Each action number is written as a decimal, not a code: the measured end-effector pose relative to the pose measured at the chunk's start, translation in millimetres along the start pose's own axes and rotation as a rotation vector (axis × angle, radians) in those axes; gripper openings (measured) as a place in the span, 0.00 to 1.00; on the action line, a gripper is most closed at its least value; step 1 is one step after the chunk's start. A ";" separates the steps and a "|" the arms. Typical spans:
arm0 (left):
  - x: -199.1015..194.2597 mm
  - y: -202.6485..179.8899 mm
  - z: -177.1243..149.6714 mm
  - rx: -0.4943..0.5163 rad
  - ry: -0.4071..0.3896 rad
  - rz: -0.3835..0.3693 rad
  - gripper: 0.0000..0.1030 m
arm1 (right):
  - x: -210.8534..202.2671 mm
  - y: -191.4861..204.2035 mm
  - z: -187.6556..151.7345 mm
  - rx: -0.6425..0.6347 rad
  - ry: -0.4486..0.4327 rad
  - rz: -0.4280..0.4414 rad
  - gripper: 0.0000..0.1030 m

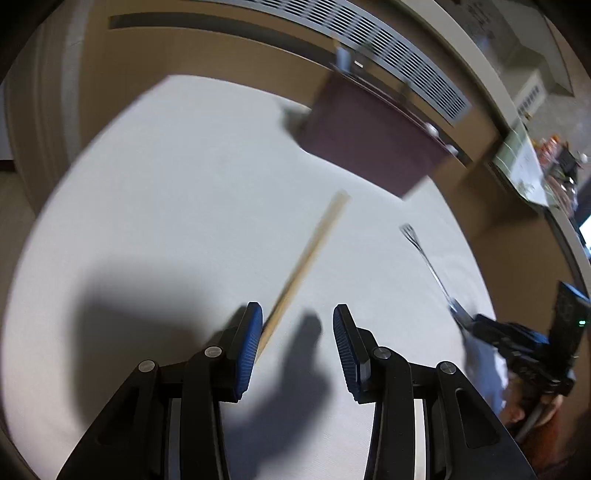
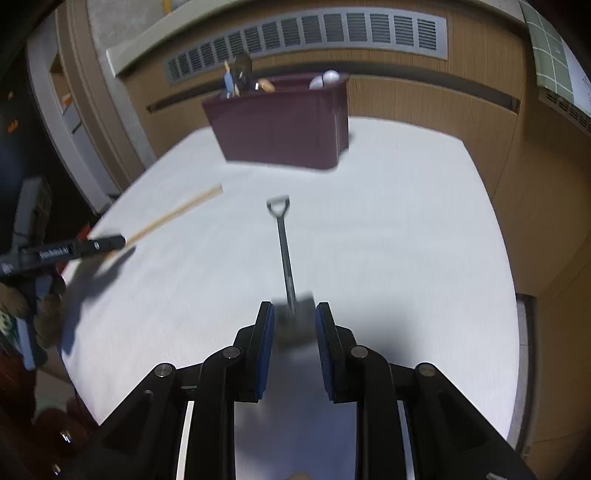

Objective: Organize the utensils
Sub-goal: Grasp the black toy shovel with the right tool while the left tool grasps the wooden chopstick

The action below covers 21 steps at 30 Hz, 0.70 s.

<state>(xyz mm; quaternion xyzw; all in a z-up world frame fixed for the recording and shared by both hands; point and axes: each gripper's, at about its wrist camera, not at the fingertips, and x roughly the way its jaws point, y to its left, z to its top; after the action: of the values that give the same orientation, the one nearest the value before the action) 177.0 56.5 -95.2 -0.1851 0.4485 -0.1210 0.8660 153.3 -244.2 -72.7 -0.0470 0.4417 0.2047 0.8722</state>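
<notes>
A pair of wooden chopsticks [image 1: 310, 254] [image 2: 177, 214] lies on the white table [image 1: 166, 184]. My left gripper [image 1: 297, 314] [image 2: 118, 242] hovers open over their near end, which runs just beside the left pad. A small metal shovel-shaped spoon [image 2: 284, 251] [image 1: 424, 254] lies with its D-handle pointing away. Its blurred blade sits between the fingertips of my right gripper [image 2: 294, 310] [image 1: 476, 323]; I see no pad pressing on it. A maroon utensil holder [image 2: 280, 129] [image 1: 369, 140] stands at the far side.
Several utensils [image 2: 236, 77] and white spoon ends [image 2: 325, 79] stick out of the holder. A wood-panelled wall with a vent grille [image 2: 332, 29] runs behind the table. The table edge [image 2: 509, 295] drops off on the right.
</notes>
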 end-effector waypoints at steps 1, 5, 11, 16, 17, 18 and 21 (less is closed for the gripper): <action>1.1 -6.6 -2.3 0.018 0.005 0.001 0.40 | 2.5 0.4 -4.4 -0.008 0.014 -0.003 0.21; 9.3 -35.7 -8.6 0.112 0.021 0.047 0.40 | 6.8 8.8 -14.7 -0.069 0.011 -0.046 0.24; 13.8 -47.5 -11.7 0.182 0.011 0.115 0.40 | 19.3 18.6 -3.0 -0.131 -0.022 -0.132 0.46; 12.8 -45.1 -12.6 0.172 0.015 0.107 0.40 | 21.5 13.0 3.4 -0.104 -0.032 -0.119 0.45; 12.6 -45.2 -12.6 0.172 0.016 0.107 0.40 | 20.3 14.1 2.8 -0.111 -0.035 -0.126 0.39; 12.4 -45.2 -12.6 0.173 0.016 0.109 0.40 | 19.3 15.9 3.1 -0.118 -0.036 -0.126 0.34; 13.2 -44.1 -11.3 0.171 0.019 0.110 0.40 | 11.1 18.8 7.4 -0.128 -0.069 -0.155 0.29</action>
<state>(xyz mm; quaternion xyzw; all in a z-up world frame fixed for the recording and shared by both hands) 173.3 9.4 -91.8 -0.0844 0.4540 -0.1131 0.8798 157.2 -221.6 -75.1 -0.1298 0.3925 0.1659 0.8953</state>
